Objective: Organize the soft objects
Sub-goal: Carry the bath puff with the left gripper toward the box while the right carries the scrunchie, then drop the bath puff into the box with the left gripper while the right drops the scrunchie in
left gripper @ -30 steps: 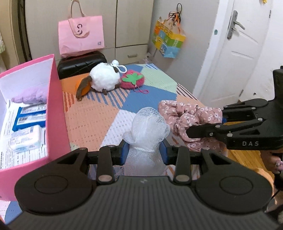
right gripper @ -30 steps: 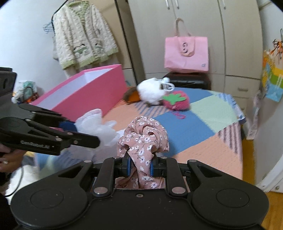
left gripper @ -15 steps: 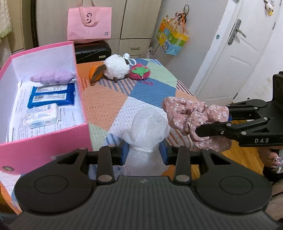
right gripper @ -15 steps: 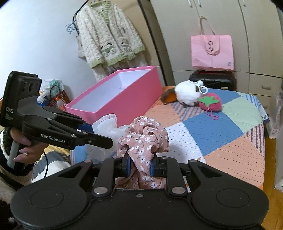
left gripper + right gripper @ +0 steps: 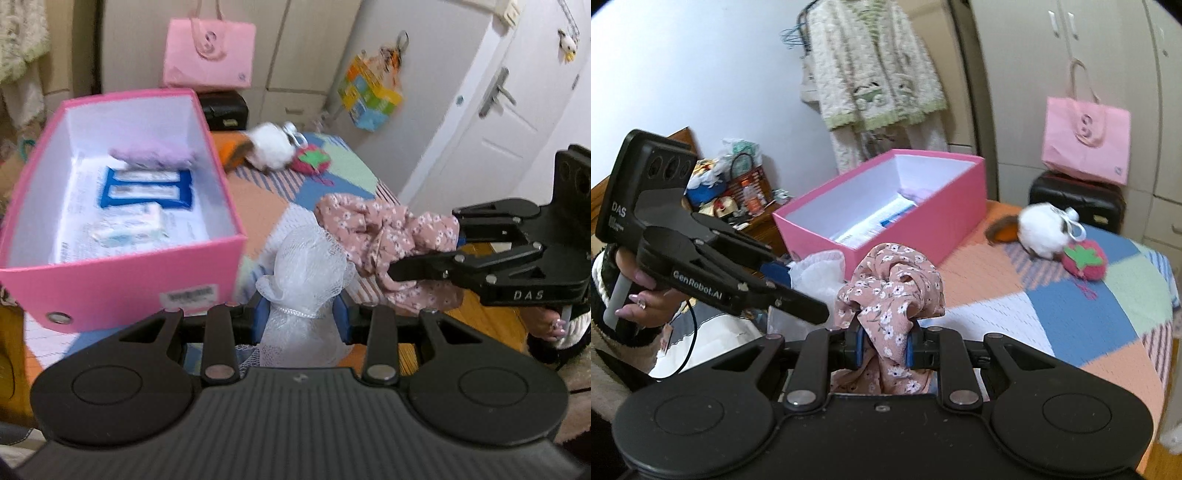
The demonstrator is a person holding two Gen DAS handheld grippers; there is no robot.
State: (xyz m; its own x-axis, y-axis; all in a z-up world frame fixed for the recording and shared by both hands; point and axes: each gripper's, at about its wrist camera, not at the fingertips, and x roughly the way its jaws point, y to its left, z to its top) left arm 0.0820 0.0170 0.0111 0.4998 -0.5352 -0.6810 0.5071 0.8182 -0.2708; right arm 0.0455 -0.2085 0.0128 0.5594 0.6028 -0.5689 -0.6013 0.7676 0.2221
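Pink box point(image 5: 122, 291) sits at the patchwork table's point(image 5: 1071, 332) edge. Left gripper point(image 5: 301, 314) is clamped on the white mesh pouf point(image 5: 310, 266), right gripper point(image 5: 882, 347) on the floral scrunchie point(image 5: 890, 284), both near the box wall. Risks: the loads snag each other, or loose tails catch the rim on release.

Left wrist view: close behind its tool point(image 5: 301, 317), facing down toward the open pink cardboard box point(image 5: 122, 280).
Right wrist view: likewise, facing leftward.
Shared: box point(image 5: 923, 221), patchwork bedspread point(image 5: 1052, 314).
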